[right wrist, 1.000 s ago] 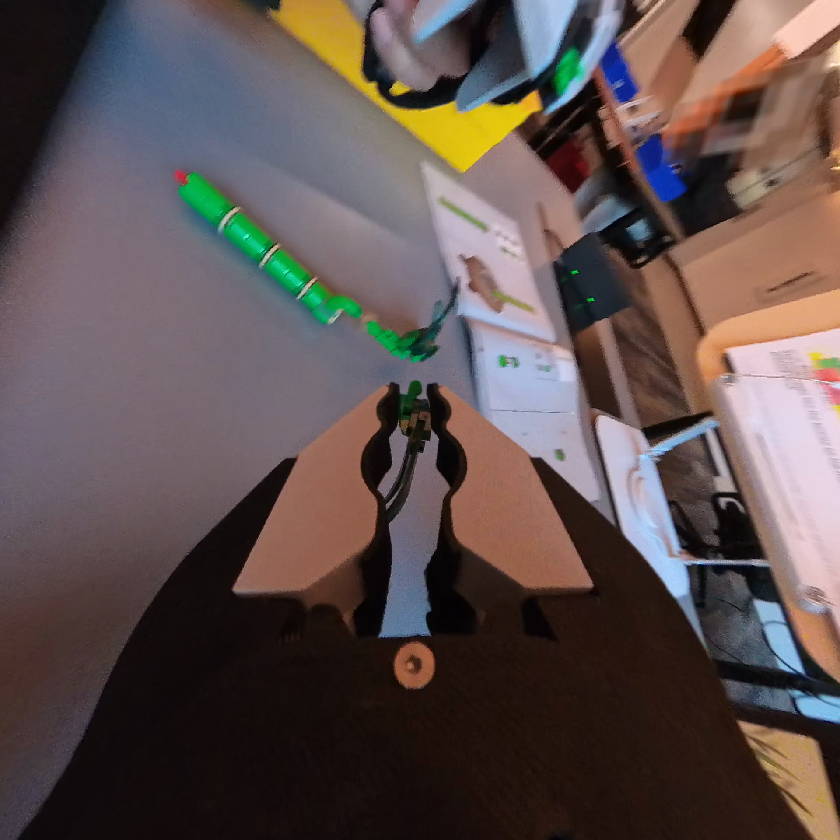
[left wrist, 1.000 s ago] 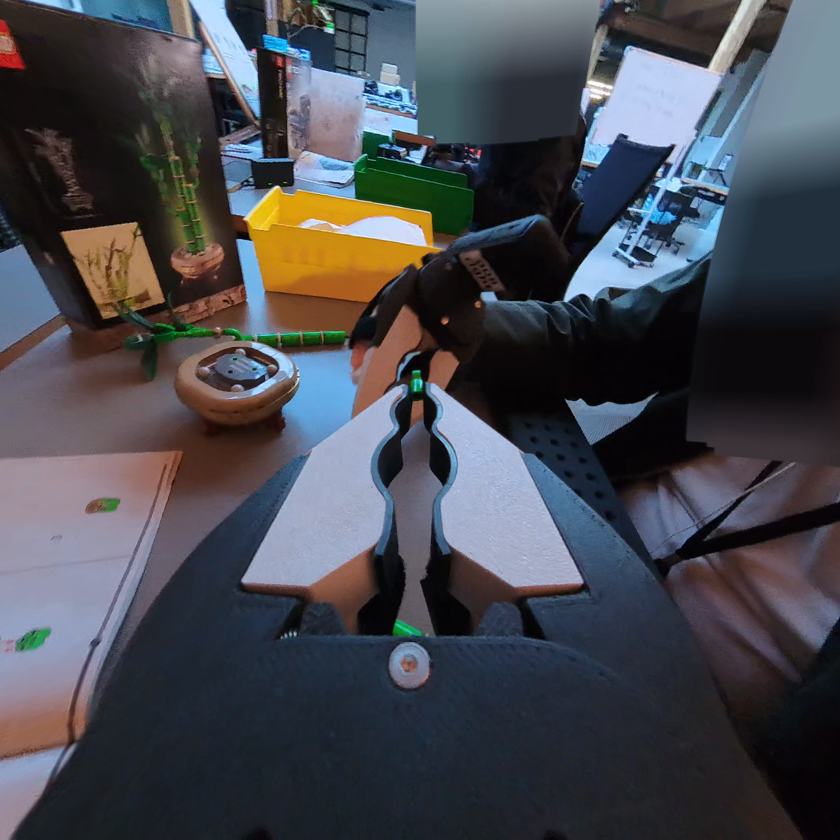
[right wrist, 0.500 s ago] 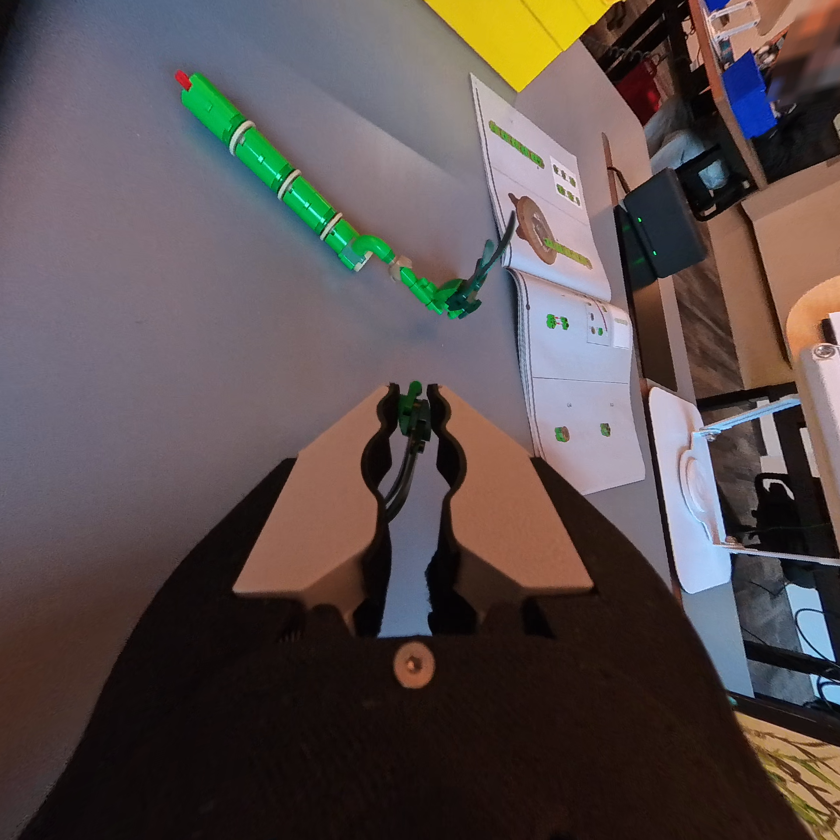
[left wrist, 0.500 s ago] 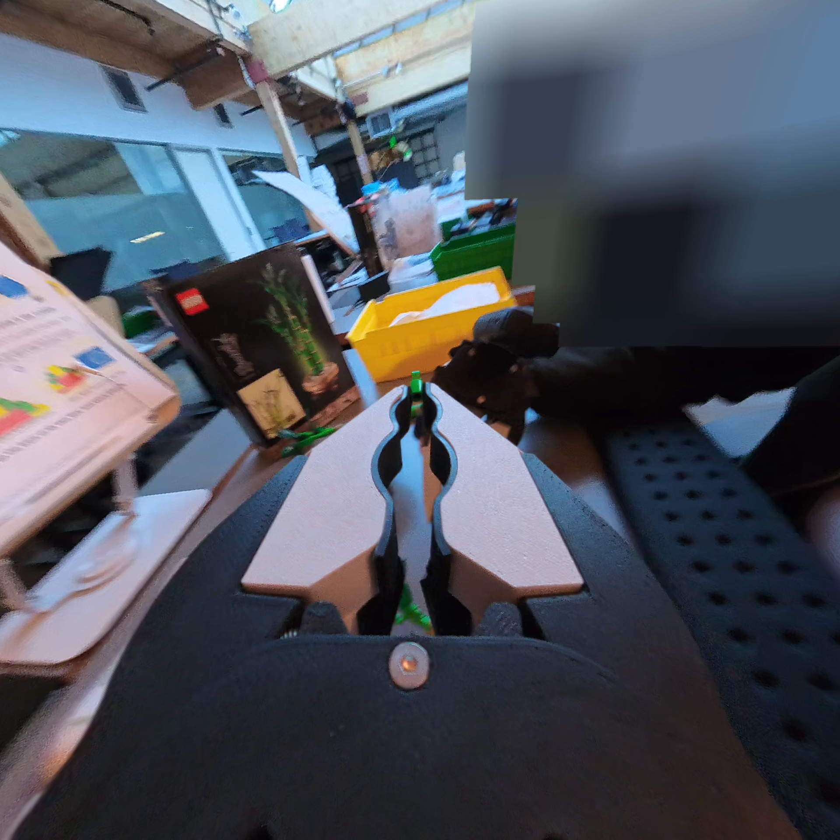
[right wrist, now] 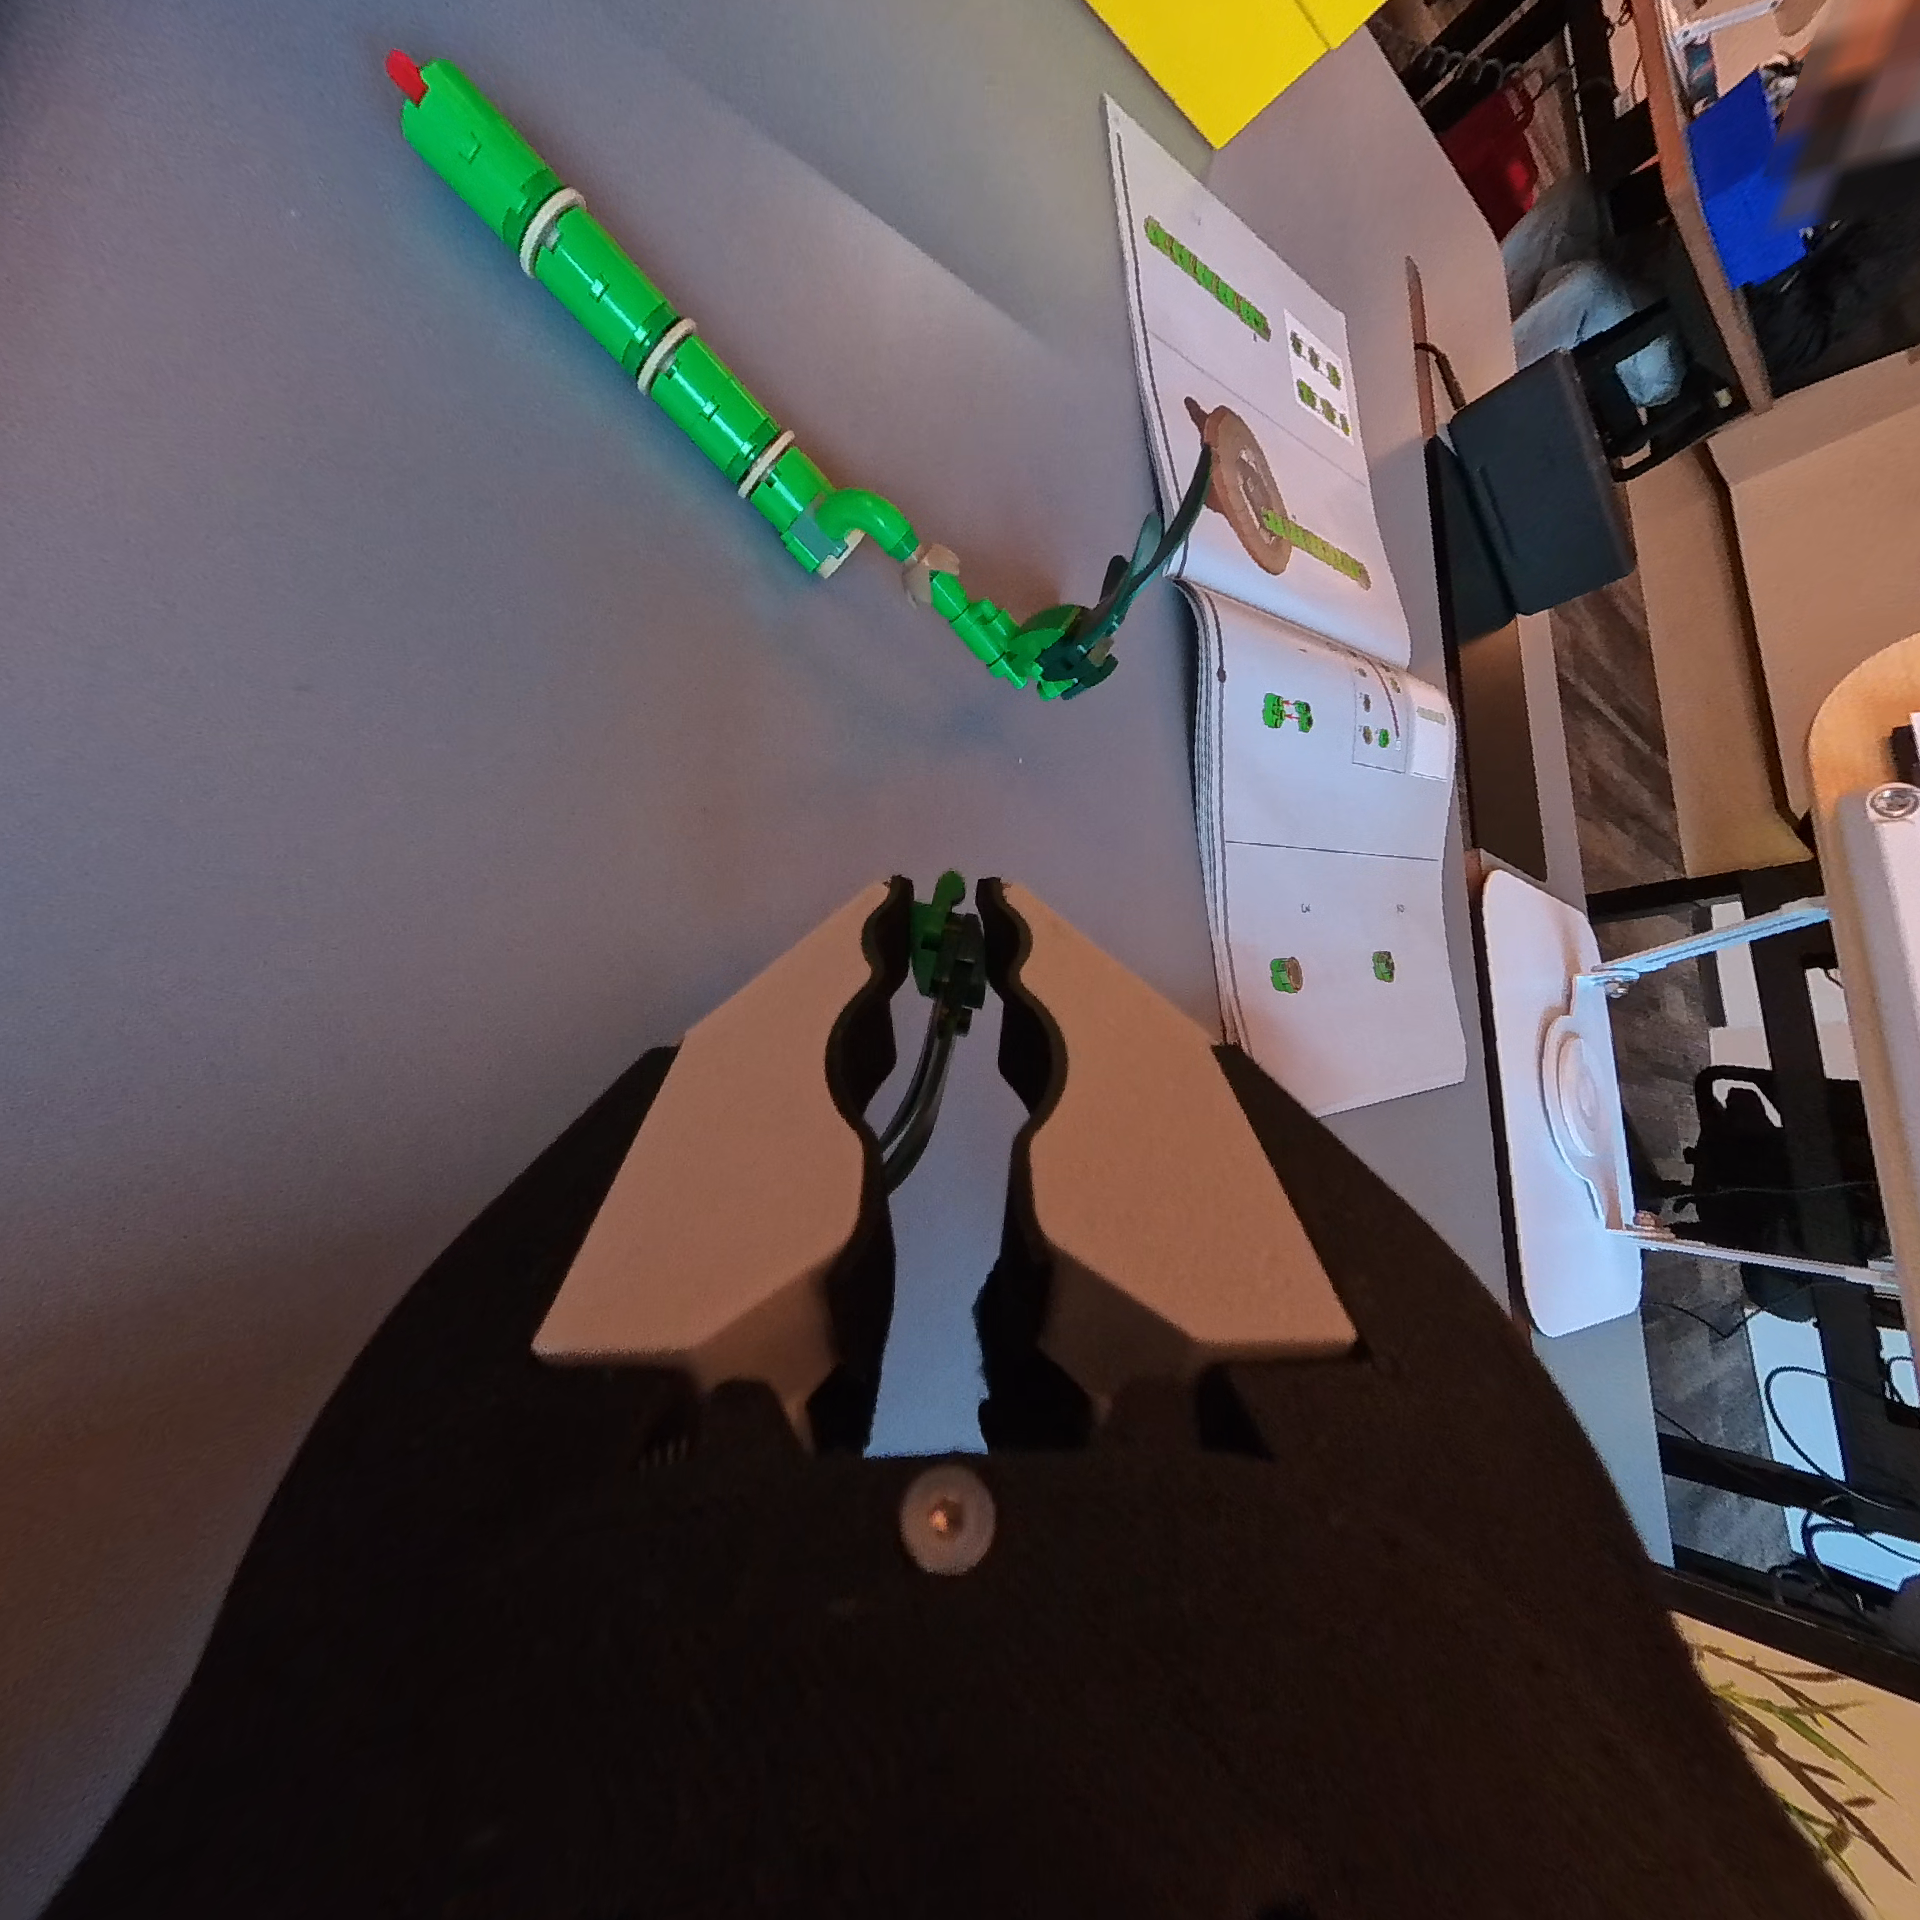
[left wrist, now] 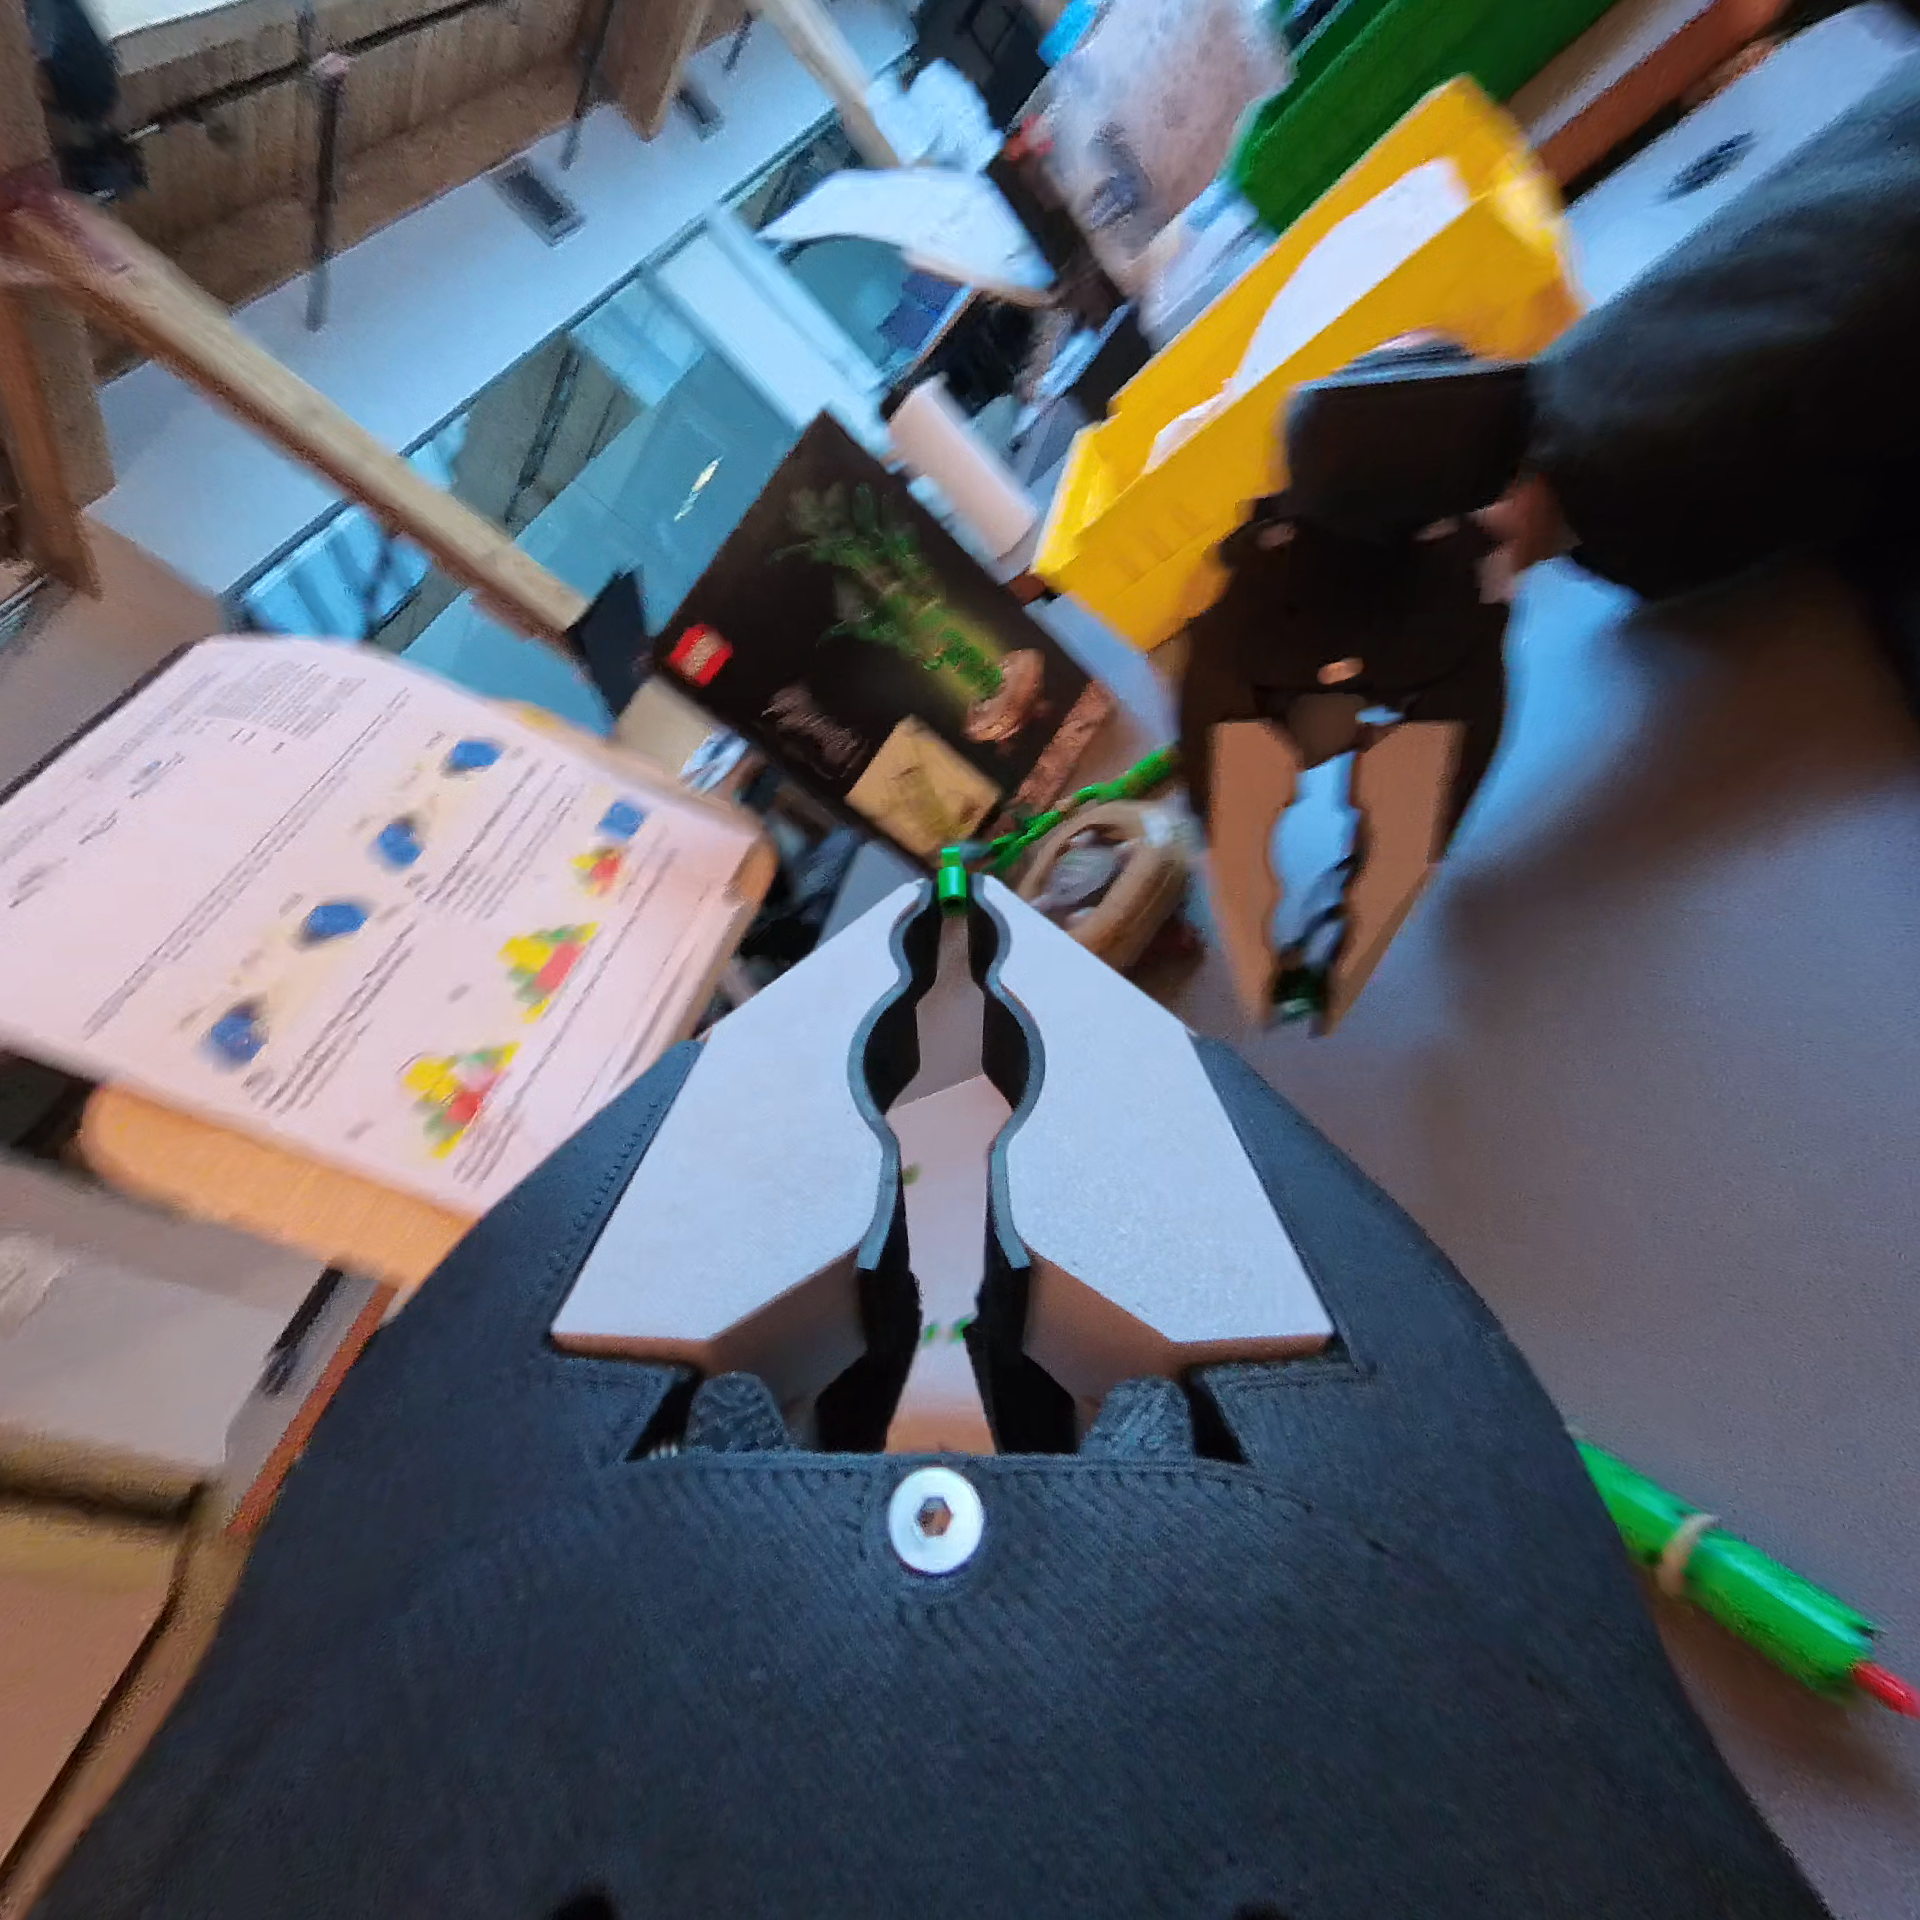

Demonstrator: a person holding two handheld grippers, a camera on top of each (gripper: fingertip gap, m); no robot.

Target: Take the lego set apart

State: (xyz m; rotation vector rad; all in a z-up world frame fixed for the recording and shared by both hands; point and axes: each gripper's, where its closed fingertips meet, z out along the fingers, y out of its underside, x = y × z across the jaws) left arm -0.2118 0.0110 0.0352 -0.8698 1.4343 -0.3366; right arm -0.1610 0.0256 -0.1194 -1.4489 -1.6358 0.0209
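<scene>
My left gripper is shut on a small bright green lego piece at its tips. My right gripper is shut on a green lego leaf cluster whose dark stems trail back between the jaws; it also shows in the left wrist view, held above the table. A green bamboo stalk with a red tip and leaves at its far end lies on the grey table. A second stalk lies low right in the left wrist view. The tan round pot base sits beyond my left fingertips.
An open instruction booklet lies right of the stalk. The lego box stands behind the pot. A yellow bin and a green bin are farther back. A printed sheet on a stand is at left. About 15 cm separates my left fingertips from my right. It is some 12 cm from my right tips to the green bamboo stalk.
The left wrist view has swung and tilted, now showing the table, the right gripper and a stalk. The right gripper has moved closer to the table. Both stay shut on their pieces.
</scene>
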